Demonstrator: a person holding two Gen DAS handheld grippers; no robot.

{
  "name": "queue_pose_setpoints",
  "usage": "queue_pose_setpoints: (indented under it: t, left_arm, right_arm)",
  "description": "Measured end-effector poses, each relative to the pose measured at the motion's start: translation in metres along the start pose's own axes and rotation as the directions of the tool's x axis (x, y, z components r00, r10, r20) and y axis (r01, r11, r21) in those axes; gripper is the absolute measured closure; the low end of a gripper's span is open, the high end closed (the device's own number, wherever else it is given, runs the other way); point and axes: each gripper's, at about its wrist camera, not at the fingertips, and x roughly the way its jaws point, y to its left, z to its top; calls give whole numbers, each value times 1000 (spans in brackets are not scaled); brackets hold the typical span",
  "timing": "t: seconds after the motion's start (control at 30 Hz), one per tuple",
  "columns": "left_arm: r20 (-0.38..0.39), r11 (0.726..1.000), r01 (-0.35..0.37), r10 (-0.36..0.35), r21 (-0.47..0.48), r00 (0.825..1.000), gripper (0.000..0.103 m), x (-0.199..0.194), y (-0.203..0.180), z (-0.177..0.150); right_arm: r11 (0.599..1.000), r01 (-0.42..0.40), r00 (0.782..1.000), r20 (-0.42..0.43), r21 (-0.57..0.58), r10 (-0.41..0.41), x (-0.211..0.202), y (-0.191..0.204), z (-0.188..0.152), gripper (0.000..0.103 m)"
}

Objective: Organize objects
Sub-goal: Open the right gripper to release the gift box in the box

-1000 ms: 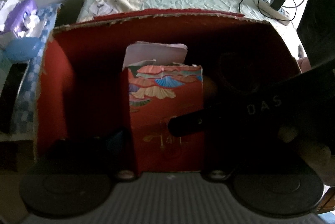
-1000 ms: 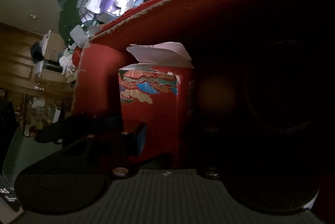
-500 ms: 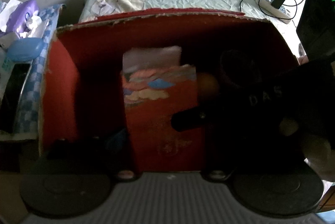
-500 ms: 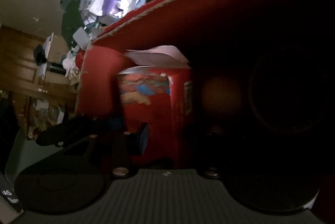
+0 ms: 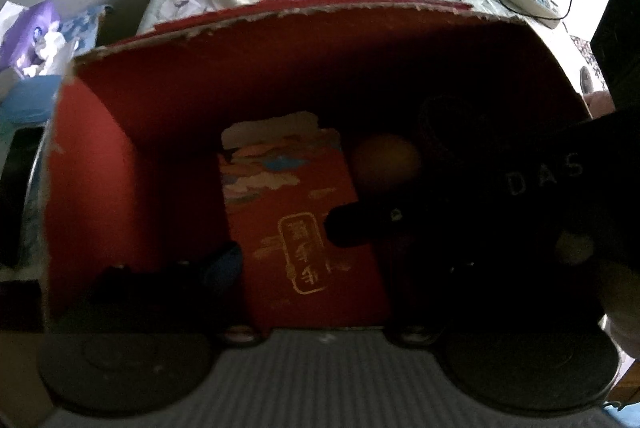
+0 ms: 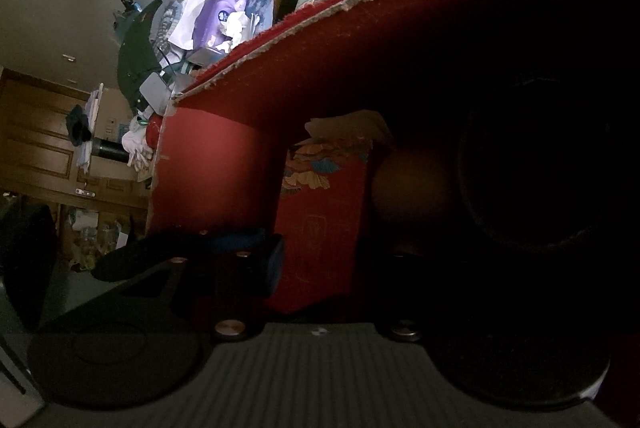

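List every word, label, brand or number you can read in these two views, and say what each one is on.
"DAS": white letters on the black body of the right gripper, seen in the left wrist view.
Gold characters in a gold frame on the small red carton: too blurred to read.
Round mark on the purple tissue pack: too small to read.
Nothing else is legible.

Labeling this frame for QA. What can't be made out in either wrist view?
- Dark round object, right wrist view: deep shadow inside the big red box, identity unclear.
- Brownish ball, left wrist view: dim, blurred, partly behind the small red carton.
- Right gripper: its right finger lost in shadow, grip unreadable.
- Left gripper: its right finger hidden by the other gripper's black body.
- Carton's gold characters: too blurred to read.
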Motion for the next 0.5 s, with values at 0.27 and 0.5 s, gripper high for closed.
queue_pose_setpoints:
  t: [0.27, 0.5]
  left_arm:
    - [5, 995, 88, -89, 53, 996, 15, 4, -9, -1]
    - [11, 994, 82, -83, 74, 997, 15, 4, -14, -2]
  right_arm:
    - [1000, -4, 1000, -1, -7, 4, -1, 1, 0, 60]
    - [1000, -7, 999, 34, 0, 7, -5, 0, -1, 60]
